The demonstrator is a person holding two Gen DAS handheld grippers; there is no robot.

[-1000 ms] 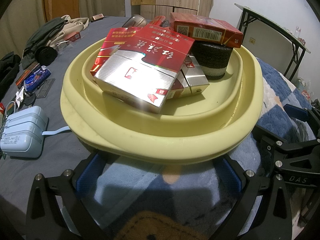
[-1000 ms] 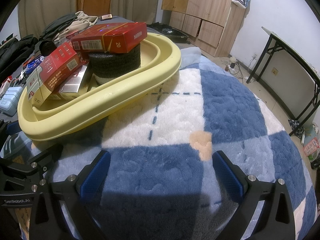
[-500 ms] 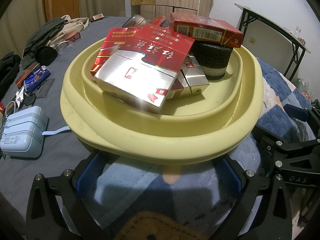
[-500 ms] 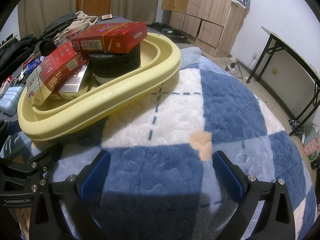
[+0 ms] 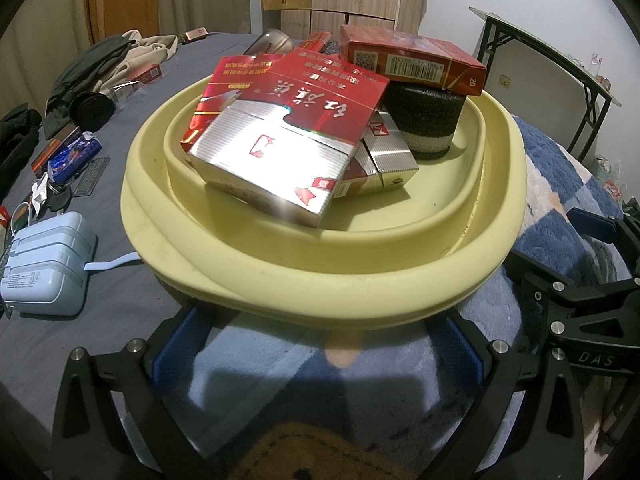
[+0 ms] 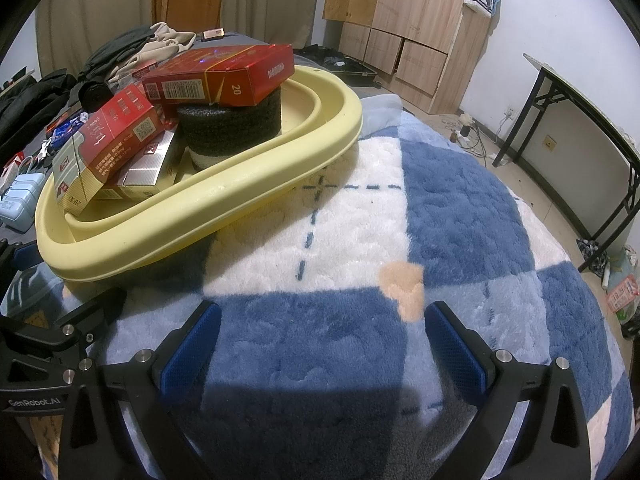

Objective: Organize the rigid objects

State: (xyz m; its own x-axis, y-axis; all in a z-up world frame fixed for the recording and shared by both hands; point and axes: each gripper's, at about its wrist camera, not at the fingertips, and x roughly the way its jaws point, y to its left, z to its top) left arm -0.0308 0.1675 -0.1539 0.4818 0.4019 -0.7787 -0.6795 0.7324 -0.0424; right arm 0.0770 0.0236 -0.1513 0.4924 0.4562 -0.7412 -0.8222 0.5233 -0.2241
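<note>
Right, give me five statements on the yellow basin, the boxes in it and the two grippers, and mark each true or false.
1. The pale yellow plastic basin rests partly on the blue and white checked fleece blanket. True.
2. The red box marked 20 lies on top of the black foam cylinder. True.
3. The left gripper is shut on the basin rim. False: its fingers stand apart, just short of the rim, holding nothing.
4. The light blue plastic case sits inside the basin. False: it lies outside on the grey sheet.
5. The right gripper is open over the blanket. True.
</note>
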